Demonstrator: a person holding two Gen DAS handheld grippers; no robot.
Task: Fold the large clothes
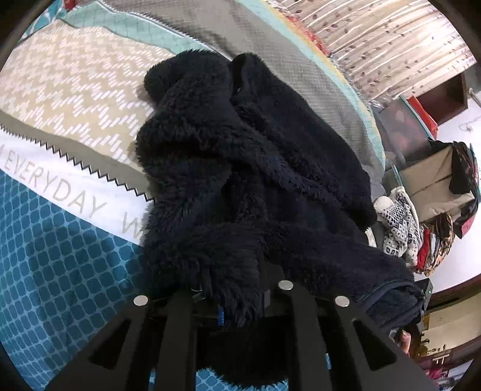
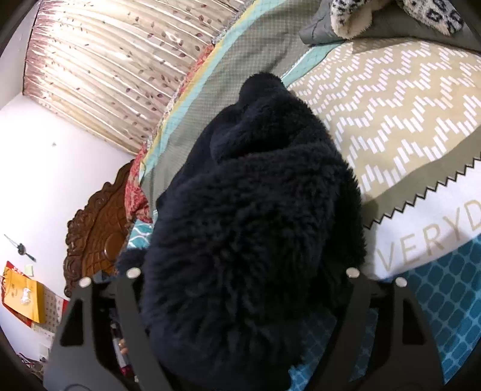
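Note:
A large dark navy fleece garment [image 1: 246,168] lies bunched on the patterned bedspread [image 1: 60,246]. In the left wrist view my left gripper [image 1: 234,300] is shut on a fold of its near edge. In the right wrist view the same fleece [image 2: 249,228] fills the space between the fingers of my right gripper [image 2: 243,279], which stand wide apart around a thick bunch of it. The fingertips of both grippers are hidden by the pile.
A black-and-white patterned garment [image 1: 399,222] lies at the bed's right edge, also seen at the top of the right wrist view [image 2: 390,15]. A cardboard box and piled clothes [image 1: 436,186] stand beyond. A carved wooden headboard [image 2: 96,222] and curtain [image 2: 105,69] sit left.

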